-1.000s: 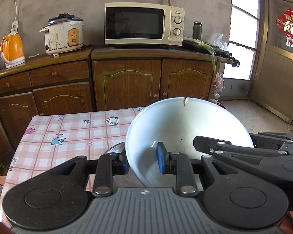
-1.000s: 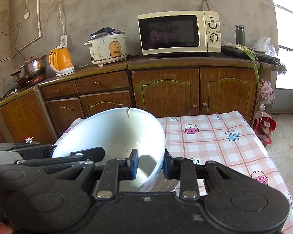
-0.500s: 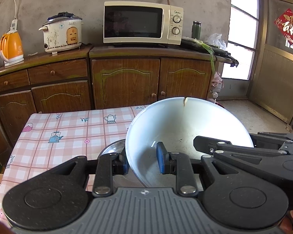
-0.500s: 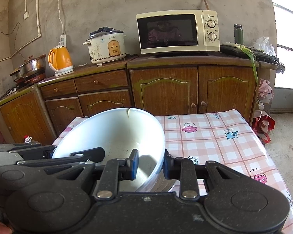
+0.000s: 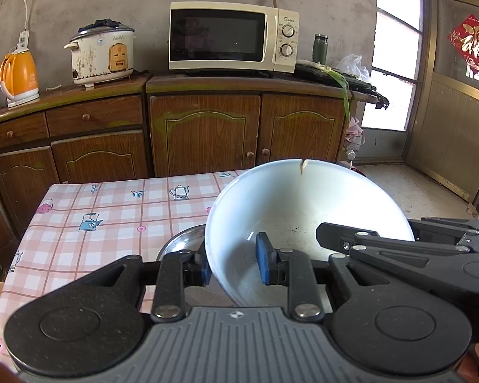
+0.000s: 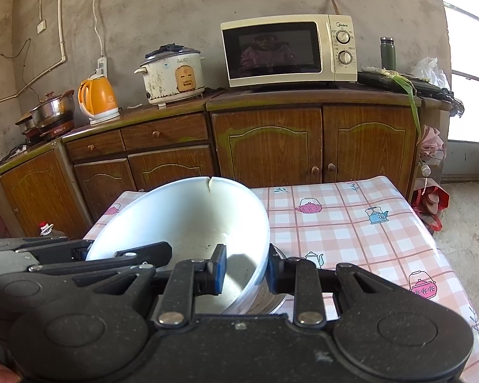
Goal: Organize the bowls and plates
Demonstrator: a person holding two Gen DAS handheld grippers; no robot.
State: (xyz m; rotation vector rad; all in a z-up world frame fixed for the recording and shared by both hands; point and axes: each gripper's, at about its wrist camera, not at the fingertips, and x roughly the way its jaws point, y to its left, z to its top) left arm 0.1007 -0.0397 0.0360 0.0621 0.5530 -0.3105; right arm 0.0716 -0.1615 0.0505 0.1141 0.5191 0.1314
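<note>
A white bowl (image 5: 303,204) with a cracked, chipped far rim is held tilted above the pink checked table (image 5: 111,210). My left gripper (image 5: 234,261) is shut on the bowl's left wall, one blue pad inside and one outside. In the right wrist view the same white bowl (image 6: 188,214) fills the left half, and my right gripper (image 6: 246,269) is shut on its right wall. A steel bowl (image 5: 182,242) sits on the table right under the white one, and its rim (image 6: 271,300) shows beneath the right fingers.
Wooden cabinets (image 6: 271,146) stand behind the table, carrying a microwave (image 6: 287,49), a rice cooker (image 6: 172,75) and an orange kettle (image 6: 97,99). The tablecloth (image 6: 351,223) stretches bare to the right. A doorway and window lie at the far right (image 5: 396,63).
</note>
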